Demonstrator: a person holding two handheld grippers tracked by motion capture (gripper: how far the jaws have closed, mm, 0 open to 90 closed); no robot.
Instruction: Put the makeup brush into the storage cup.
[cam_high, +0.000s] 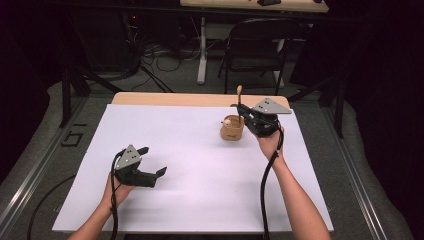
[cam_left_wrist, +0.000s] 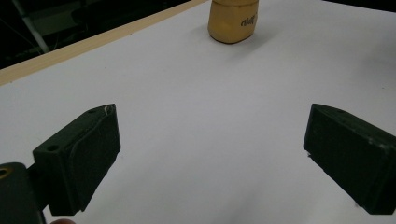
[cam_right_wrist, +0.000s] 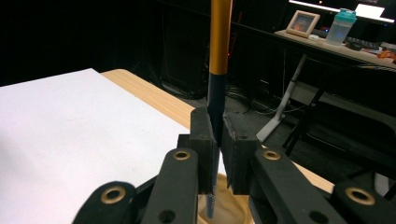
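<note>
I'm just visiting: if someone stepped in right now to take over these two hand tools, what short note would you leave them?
Right gripper: fingers shut on a wooden-handled utensil, held upright over the tan wooden cup, its lower end inside.
Left gripper: open, holding nothing, over the white sheet near the front left.
Done: utensil gripped at the cup.
Left: whether it goes in or comes out I cannot tell; finish that move, then release.

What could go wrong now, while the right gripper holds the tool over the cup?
1. The right gripper pinches the thin tool only at its dark lower part, so it may tilt or slip.
2. The tool's tip is in or just above the cup; a sideways pull might tip it.
3. The left gripper rests open and far away, so nothing steadies the cup.
</note>
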